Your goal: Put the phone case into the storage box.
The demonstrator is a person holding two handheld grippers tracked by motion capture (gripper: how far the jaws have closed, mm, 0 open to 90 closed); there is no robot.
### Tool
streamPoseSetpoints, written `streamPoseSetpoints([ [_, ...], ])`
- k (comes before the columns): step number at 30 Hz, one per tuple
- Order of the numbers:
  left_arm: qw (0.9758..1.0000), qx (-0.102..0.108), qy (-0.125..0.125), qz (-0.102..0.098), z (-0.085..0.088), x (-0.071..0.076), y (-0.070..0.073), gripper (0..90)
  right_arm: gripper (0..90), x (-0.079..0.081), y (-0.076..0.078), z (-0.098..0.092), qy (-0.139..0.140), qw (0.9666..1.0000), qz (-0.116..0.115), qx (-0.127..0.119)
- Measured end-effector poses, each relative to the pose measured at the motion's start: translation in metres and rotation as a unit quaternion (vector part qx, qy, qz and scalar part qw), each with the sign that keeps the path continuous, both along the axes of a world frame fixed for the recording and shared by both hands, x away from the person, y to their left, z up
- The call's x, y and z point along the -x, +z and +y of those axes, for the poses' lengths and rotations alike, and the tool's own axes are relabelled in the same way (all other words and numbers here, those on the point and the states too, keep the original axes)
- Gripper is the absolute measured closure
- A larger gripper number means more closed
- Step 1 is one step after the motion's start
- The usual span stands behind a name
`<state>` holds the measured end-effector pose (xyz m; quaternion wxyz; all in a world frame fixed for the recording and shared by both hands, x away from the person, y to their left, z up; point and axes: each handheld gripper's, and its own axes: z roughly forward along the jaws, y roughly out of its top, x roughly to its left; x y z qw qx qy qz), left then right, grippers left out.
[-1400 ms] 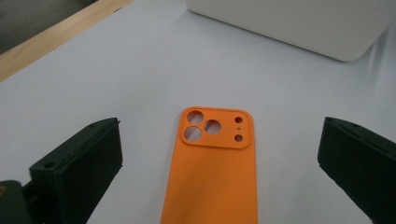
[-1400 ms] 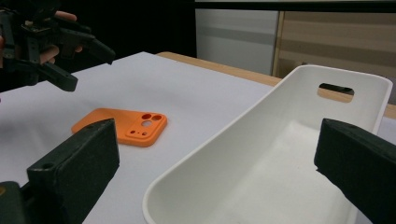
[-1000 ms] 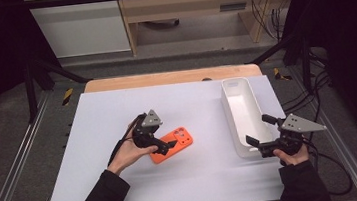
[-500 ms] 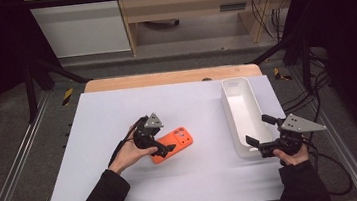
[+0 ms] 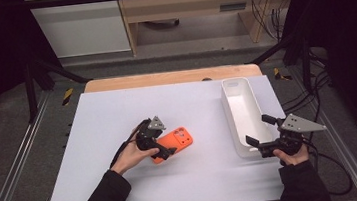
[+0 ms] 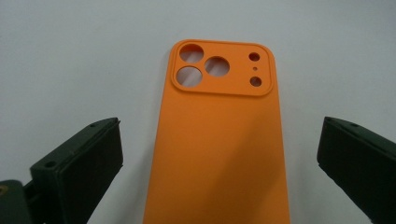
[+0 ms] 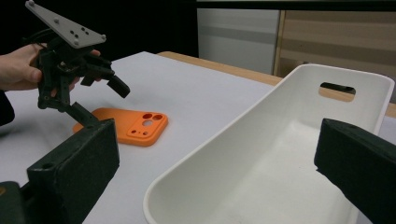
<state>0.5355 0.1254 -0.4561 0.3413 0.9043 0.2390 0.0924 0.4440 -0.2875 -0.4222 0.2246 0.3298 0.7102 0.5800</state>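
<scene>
The orange phone case point(image 6: 219, 140) lay flat, back up, near the middle of the white table point(image 5: 117, 112), bare surface on every side. The left gripper point(image 6: 219, 158) hovered over its lower end, jaws spread wide, clear of both long edges. Well apart, the right gripper point(image 5: 261, 131) stood open at the near end of the white tray point(image 5: 228, 106) by the table's right edge.

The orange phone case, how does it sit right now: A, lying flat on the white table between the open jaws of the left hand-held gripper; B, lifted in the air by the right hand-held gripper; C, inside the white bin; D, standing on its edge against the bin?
A: the orange phone case lies flat on the table, with the left hand-held gripper open, its jaws on either side and not touching.
</scene>
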Motion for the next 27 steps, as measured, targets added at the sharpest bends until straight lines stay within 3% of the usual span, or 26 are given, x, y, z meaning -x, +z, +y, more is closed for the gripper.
streamPoseSetpoints([
  [15,0.9994,-0.031,-0.010,0.013,-0.008,-0.001,-0.013,3.7,0.5,0.000,0.000,0.000,0.000,1.0000,0.000,0.002],
  [27,0.9987,-0.046,-0.014,0.016,-0.008,-0.002,-0.014,11.3,0.5,0.000,0.000,0.000,0.000,1.0000,0.002,0.001],
])
